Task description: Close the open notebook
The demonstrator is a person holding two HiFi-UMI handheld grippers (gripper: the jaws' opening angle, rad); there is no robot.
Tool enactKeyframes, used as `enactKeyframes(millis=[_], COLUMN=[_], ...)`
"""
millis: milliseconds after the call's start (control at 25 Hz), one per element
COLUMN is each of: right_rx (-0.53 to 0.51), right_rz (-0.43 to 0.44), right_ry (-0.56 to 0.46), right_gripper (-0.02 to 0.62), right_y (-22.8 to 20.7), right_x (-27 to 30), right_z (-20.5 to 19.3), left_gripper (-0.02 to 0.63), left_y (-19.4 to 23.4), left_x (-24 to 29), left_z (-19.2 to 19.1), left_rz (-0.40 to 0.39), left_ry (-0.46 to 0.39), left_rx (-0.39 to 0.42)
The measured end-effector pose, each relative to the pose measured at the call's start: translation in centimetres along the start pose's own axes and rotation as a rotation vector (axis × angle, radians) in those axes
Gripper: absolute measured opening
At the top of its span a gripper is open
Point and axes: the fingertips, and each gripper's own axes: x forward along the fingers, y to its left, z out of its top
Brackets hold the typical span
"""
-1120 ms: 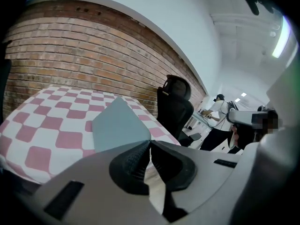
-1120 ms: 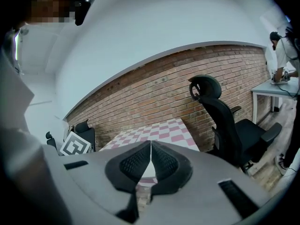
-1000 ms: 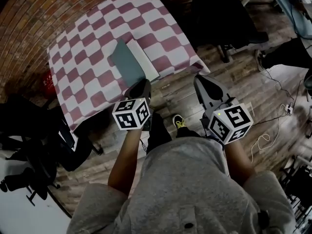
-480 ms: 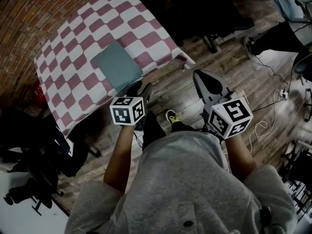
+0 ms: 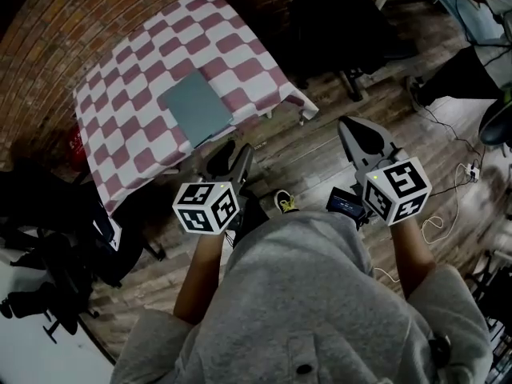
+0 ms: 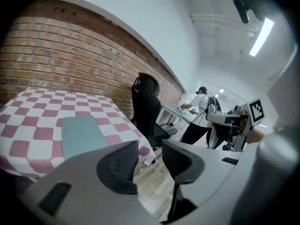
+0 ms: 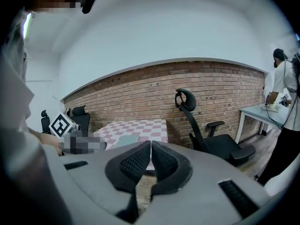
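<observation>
Notebook (image 5: 198, 106) lay shut on table (image 5: 132, 74), task likely done | left gripper (image 5: 232, 154): jaws just opened, empty, held clear | right gripper (image 5: 358, 128): jaws together, empty

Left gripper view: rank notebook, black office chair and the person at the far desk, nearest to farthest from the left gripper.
From the left gripper, jaws just opened, nothing between them:
1. Notebook, closed, on the table at left.
2. Office chair, centre, beyond the table.
3. Person, far right, at the desk.
</observation>
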Motion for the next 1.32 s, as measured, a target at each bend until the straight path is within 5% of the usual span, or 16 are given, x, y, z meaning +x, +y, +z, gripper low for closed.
enactKeyframes(millis=[440, 840, 1320], right_rx=[-0.051, -0.040, -0.022], right_rz=[0.073, 0.162, 0.162], right_ry=[-0.032, -0.089, -0.098], right_gripper=[0.026, 0.026, 0.026], right_y=[1.8, 4.1, 3.4], right_x=[-1.8, -0.8, -0.2], right_z=[-0.3, 1.0, 1.0], left_gripper=[0.160, 0.160, 0.160], left_y=[-2.9, -3.6, -3.8], left_x=[-7.6, -10.0, -9.3], left_z=[3.8, 3.9, 4.8], left_rz=[0.163, 0.242, 0.251], left_ry=[-0.231, -0.292, -0.300], left_rx=[0.054, 0.063, 0.085])
